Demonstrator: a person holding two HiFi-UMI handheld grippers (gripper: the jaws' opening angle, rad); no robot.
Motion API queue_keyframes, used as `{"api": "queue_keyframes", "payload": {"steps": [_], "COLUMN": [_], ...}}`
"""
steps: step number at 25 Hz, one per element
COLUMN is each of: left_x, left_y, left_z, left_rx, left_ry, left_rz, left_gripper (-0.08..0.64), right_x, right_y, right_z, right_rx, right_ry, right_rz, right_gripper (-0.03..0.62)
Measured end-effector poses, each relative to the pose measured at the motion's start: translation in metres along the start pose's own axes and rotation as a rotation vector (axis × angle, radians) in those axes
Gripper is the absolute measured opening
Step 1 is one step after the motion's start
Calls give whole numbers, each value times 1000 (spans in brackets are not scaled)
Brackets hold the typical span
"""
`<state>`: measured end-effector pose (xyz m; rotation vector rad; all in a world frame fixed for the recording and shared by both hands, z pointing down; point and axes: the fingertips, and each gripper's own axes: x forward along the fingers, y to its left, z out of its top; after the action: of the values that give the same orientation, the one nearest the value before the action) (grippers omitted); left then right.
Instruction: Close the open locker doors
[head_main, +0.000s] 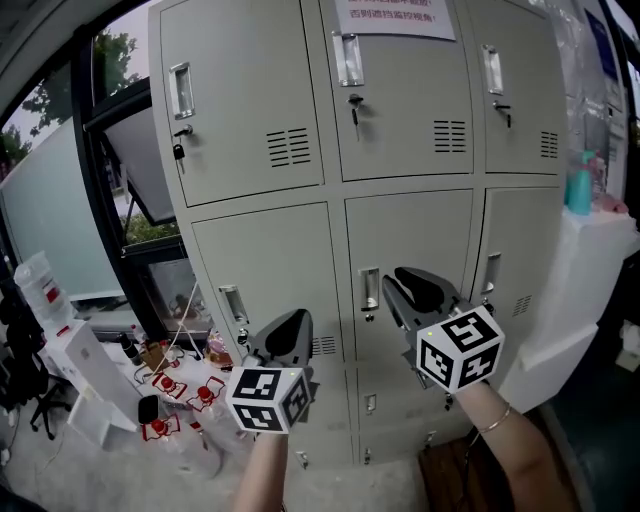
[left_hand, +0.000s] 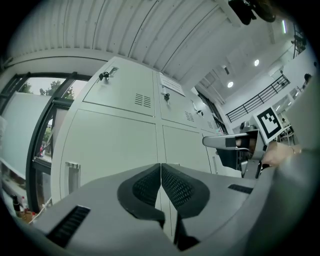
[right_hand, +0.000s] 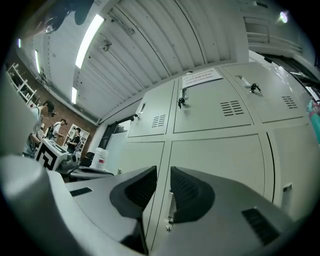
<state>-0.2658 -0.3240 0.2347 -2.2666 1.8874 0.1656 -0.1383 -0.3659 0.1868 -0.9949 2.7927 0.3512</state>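
A bank of grey lockers (head_main: 400, 230) fills the head view, and every door I can see sits flush with its frame. Each door has a chrome handle (head_main: 370, 290), and keys hang in the upper locks. My left gripper (head_main: 296, 318) is held low in front of the middle row with its jaws pressed together and nothing in them; its own view shows the left gripper (left_hand: 160, 167) the same way. My right gripper (head_main: 400, 275) hovers before the centre door of the middle row. In its own view the right gripper (right_hand: 163, 172) shows a narrow gap with nothing between the jaws.
A paper notice (head_main: 395, 18) is taped to the top centre door. Left of the lockers is a window, with red and white clutter (head_main: 185, 395) and a white box (head_main: 85, 375) on the floor. A white panel (head_main: 580, 290) and a blue bottle (head_main: 579, 185) stand at the right.
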Motion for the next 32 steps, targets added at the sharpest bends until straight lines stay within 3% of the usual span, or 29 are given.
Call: {"api": "queue_keyframes", "payload": {"steps": [10, 17, 26, 32], "left_x": [-12, -24, -39, -44], "left_y": [-17, -33, -48, -56], "left_z": [-59, -99, -145, -156], "left_rx": [-37, -72, -118, -126], "left_ry": [83, 150, 229, 254], "left_rz": [6, 7, 25, 26], "left_gripper": [21, 21, 21, 21], "right_x": [-50, -78, -105, -114], "right_y": [-9, -12, -11, -3], "right_z": [-98, -156, -197, -214], "right_rx": [133, 235, 295, 318], "right_ry": [161, 251, 311, 342], "right_rz": [-52, -90, -126, -131], "right_gripper": [9, 0, 2, 2]}}
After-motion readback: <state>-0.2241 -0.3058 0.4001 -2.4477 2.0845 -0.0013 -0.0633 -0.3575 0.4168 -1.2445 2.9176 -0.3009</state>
